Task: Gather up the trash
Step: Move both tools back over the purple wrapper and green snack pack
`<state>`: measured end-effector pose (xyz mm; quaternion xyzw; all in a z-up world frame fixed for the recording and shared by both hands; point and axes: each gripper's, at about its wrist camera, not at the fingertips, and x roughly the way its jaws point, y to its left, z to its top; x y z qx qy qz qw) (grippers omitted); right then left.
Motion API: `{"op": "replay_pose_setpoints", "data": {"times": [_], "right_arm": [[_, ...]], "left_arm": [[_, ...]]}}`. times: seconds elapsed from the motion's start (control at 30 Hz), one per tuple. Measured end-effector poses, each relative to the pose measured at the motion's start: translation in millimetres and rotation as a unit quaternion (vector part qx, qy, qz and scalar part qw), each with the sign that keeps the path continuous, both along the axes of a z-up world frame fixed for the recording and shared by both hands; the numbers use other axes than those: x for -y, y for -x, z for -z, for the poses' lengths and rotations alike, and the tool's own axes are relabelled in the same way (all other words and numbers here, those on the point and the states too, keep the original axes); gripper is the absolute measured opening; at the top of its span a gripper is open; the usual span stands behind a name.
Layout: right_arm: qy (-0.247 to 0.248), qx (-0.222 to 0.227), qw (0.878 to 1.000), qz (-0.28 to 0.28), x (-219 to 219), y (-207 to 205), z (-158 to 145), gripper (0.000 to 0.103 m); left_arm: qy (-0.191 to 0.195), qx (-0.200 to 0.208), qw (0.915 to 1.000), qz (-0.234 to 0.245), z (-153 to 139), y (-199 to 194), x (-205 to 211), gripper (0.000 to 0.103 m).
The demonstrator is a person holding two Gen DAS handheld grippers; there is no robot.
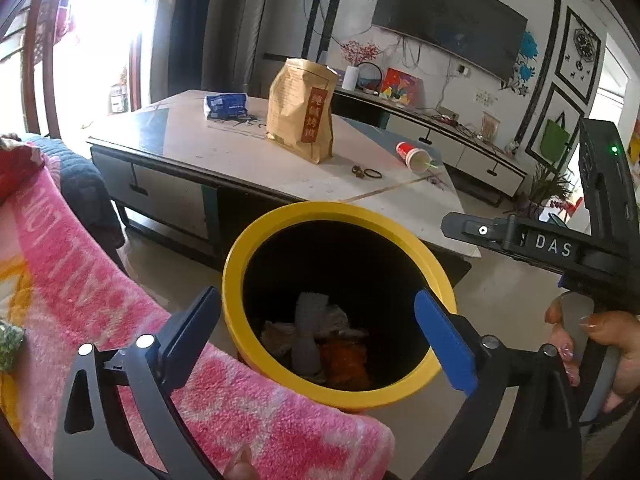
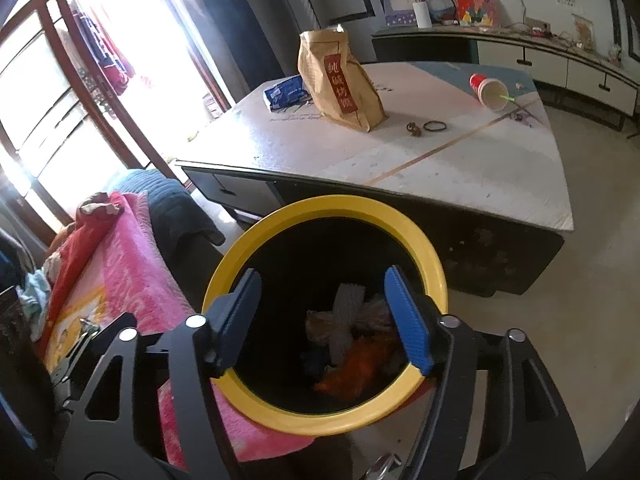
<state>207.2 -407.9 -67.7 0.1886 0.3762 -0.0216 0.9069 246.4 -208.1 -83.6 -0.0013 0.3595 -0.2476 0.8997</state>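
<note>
Both the left gripper (image 1: pixel 320 332) and right gripper (image 2: pixel 326 320) hang spread and empty over the yellow bin (image 1: pixel 256 240), while the tipped red cup (image 2: pixel 490 90) lies across the table (image 2: pixel 440 168), mouth toward the right gripper, the nearer one.

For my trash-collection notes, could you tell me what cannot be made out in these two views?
- Bin bottom: dark in both views; trash only vague shapes.
- Paper bag contents: hidden by its walls.
- Small items near it: too small to identify.
- Right hand-held gripper: in the left view its tips are cut off.
</note>
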Motion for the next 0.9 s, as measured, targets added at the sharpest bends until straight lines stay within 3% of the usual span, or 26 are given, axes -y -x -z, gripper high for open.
{"op": "replay_pose_setpoints", "data": {"times": [0.5, 0.9], "right_arm": [[0.051, 0.042, 0.997, -0.032, -27, 11, -25, 0.074], [0.063, 0.064, 0.994, -0.062, -53, 20, -40, 0.077]], "left_arm": [[0.014, 0.021, 0.9990, -0.037, -23, 20, -29, 0.095], [0.035, 0.032, 0.9966, -0.068, -39, 36, -62, 0.096]]}}
